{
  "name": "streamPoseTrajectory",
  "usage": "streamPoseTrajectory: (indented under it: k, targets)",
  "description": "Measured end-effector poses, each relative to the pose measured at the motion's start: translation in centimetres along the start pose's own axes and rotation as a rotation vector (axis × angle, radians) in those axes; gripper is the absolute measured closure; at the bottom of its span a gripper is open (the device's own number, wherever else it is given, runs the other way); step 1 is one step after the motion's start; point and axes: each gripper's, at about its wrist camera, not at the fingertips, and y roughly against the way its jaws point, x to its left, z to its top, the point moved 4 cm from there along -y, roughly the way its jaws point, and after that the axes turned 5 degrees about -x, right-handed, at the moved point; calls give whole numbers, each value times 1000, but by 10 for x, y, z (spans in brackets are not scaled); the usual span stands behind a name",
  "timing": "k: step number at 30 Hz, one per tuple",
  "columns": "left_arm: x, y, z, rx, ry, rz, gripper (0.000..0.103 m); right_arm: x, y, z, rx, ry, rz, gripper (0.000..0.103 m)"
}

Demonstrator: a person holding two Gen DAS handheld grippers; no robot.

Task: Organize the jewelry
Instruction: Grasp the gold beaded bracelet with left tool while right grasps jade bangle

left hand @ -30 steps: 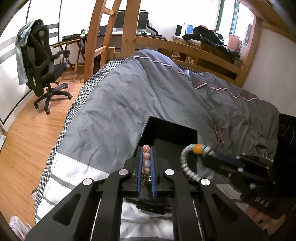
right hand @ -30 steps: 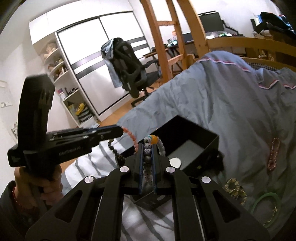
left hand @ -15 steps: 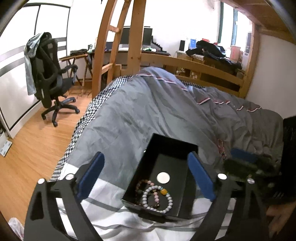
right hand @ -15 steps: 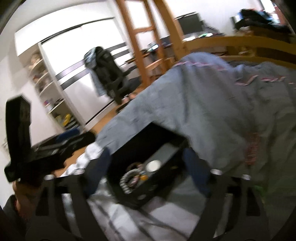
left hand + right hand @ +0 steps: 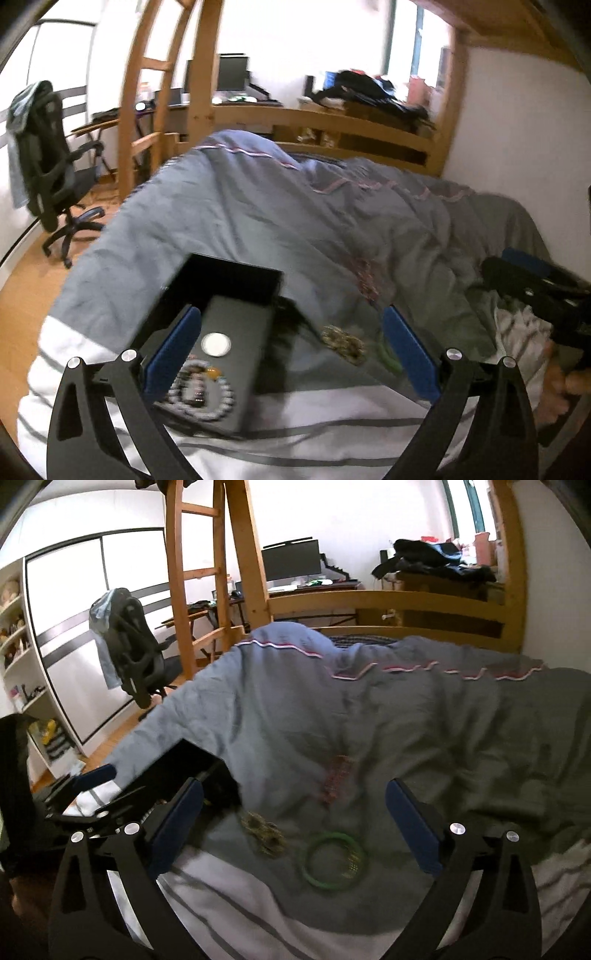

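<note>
A black open box (image 5: 236, 280) lies on the grey duvet; inside are a white bead bracelet (image 5: 207, 397), a pink bead bracelet and a round white disc (image 5: 216, 344). My left gripper (image 5: 291, 350) is open and empty, above the box's right side. My right gripper (image 5: 295, 827) is open and empty, over a green bangle (image 5: 334, 860) and a gold bracelet (image 5: 264, 832). A pink-red bracelet (image 5: 336, 782) lies further up the duvet. The box (image 5: 177, 764) shows at the left of the right wrist view. The gold bracelet (image 5: 341, 341) also shows in the left wrist view.
The bed's grey duvet (image 5: 424, 720) fills the middle. A wooden bed frame and ladder (image 5: 207, 572) stand behind. A black office chair (image 5: 48, 158) is on the wooden floor at left. A desk with a monitor (image 5: 291, 563) stands at the back.
Both grippers opened and let their bead bracelets drop into the box. Both have since swung right, toward the loose jewelry on the duvet.
</note>
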Motion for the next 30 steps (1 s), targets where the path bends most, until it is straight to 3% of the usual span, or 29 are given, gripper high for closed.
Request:
streamPoseTrajectory:
  k: [3,10,15,18,24,30]
  targets:
    - [-18,-8,-5,12,-13,-26,6,-16,11,-14,12,23,-33,5]
    - [-38,-33,-20,55,-68,-35,6,-31,3,-26,38,1,-22,7]
    - [-44,-69,-30,104,-90,-60,6,-37,-28,-55,153,9,-8,31]
    - [-48,-91,-36,136,-101,-76,8,-41,-49,-73,226,-21,11,54]
    - [-52,-111,-47,153,-182,-47,13,-47,-95,-94,325,-78,27,62]
    - [-54,-116,-46,148,-205,-30,21,-51,-119,-111,395,-62,-27,71]
